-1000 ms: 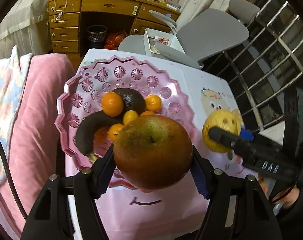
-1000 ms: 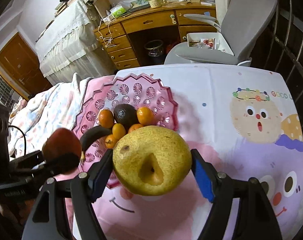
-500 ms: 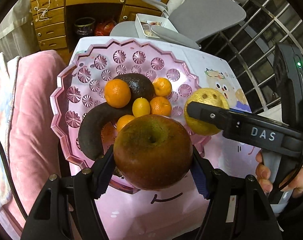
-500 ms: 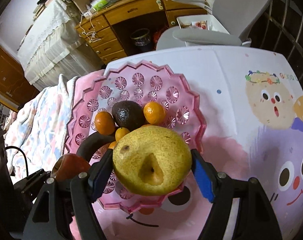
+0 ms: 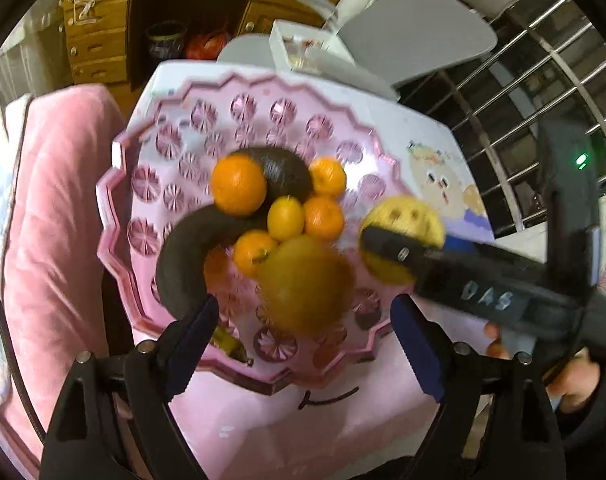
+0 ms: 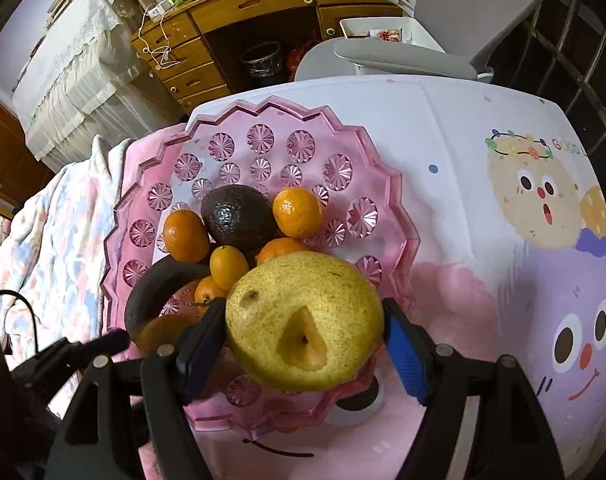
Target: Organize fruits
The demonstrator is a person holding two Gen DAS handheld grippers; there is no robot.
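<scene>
My left gripper [image 5: 303, 324] hangs over the near part of the pink plate [image 5: 115, 160], its jaws opening. The reddish-brown apple [image 5: 307, 284] is blurred between and beyond the pads, touching neither. On the plate lie several tangerines [image 5: 237, 184], a dark avocado [image 5: 283, 168] and a blackened banana [image 5: 183, 256]. My right gripper [image 6: 301, 320] is shut on a yellow pear [image 6: 287, 312] over the plate's near right rim [image 6: 407, 240]. The pear [image 5: 399, 216] also shows in the left wrist view. The apple [image 6: 159, 328] is partly hidden behind the left gripper's finger in the right wrist view.
The plate stands on a table with a cartoon-printed cloth [image 6: 543, 200]. A pink cushion [image 5: 55, 220] and a patterned blanket [image 6: 51, 220] lie to the left. A grey office chair [image 5: 415, 36] and a wooden desk [image 6: 243, 12] stand beyond the table; window bars [image 5: 543, 80] at the right.
The left jaws have spread apart and the apple has left them, dropping toward the plate. Both grippers have come lower and closer over the plate. The right keeps its hold on the pear.
</scene>
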